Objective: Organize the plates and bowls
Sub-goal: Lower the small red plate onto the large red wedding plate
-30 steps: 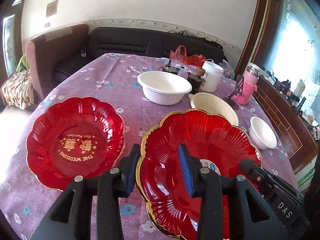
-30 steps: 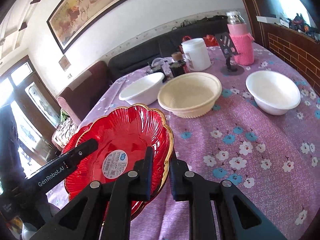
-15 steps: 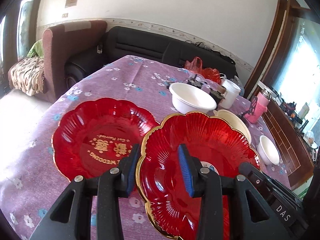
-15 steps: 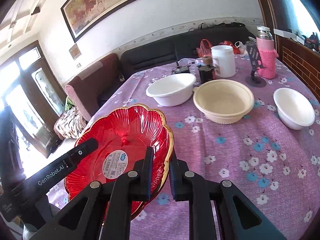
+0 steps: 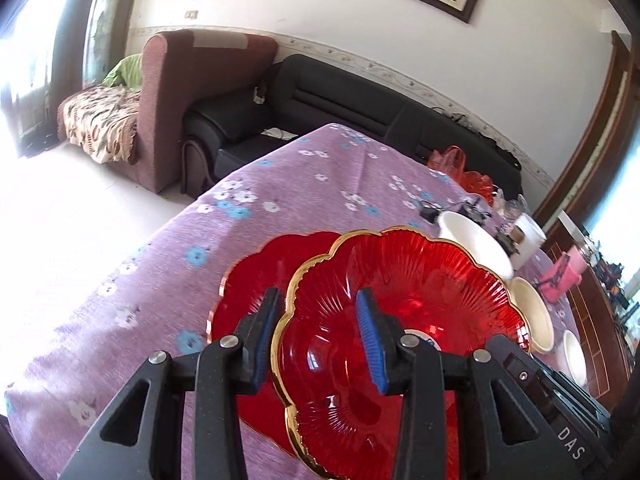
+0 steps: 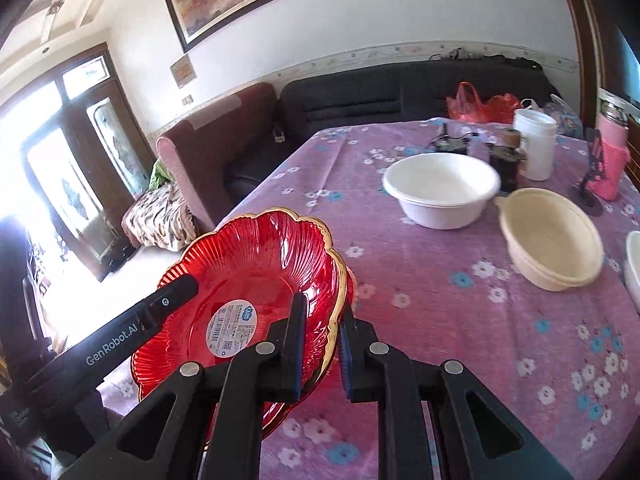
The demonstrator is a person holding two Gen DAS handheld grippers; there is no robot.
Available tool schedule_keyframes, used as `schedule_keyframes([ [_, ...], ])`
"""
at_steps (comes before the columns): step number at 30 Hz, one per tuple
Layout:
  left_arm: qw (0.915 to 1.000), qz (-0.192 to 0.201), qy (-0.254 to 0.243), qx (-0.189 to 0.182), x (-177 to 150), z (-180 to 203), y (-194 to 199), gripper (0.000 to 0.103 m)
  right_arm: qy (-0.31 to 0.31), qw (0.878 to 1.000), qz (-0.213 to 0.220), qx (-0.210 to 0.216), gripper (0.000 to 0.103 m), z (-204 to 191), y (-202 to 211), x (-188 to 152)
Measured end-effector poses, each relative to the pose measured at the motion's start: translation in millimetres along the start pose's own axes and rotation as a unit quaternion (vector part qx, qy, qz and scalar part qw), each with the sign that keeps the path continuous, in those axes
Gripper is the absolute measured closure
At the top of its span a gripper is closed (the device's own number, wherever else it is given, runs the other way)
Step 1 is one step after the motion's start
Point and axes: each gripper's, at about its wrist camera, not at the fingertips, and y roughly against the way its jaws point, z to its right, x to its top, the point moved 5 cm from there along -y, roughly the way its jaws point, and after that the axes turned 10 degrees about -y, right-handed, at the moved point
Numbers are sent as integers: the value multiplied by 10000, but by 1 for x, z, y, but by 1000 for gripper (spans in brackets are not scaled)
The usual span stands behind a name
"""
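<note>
Two handheld black grippers angle downward, side by side. The left gripper (image 5: 318,336) has its blue-padded jaws partly apart, clamped across the rim of a red plate (image 5: 420,320). The right gripper (image 6: 322,344) has its jaws nearly together, pinching the same plate's opposite gold-edged rim.

Lower red plate (image 5: 256,280) mostly hidden beneath the upper red plate (image 5: 420,300).

Upper red plate (image 5: 420,312): scalloped, gold-rimmed, ribbed glass, label at centre; lifted, tilted, overlapping the second.
Lower red plate (image 5: 256,280): same shape, flat on table.
White bowl (image 6: 440,188): upright.
Cream bowl (image 6: 552,236): beside it.
Small white bowl (image 5: 574,356): near the table edge.
</note>
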Motion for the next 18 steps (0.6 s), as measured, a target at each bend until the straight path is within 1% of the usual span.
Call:
schedule_keyframes([
  [3, 9998, -132, 115, 65, 1, -15, -18, 65, 54, 9999, -148, 1, 87, -10, -22, 0],
  [8, 9986, -441, 264, 99, -5, -31, -49, 65, -47, 9991, -428, 3, 87, -11, -53, -4],
  [10, 9987, -429, 219, 179, -4, -32, -53, 65, -60, 9987, -508, -54, 87, -10, -65, -6],
  [16, 9989, -435, 85, 132, 1, -26, -60, 65, -294, 9964, -786, -122, 87, 8, -92, -10],
  [18, 9990, -413, 29, 139, 0, -24, -61, 64, -317, 9961, -808, -141, 87, 10, -95, -11],
])
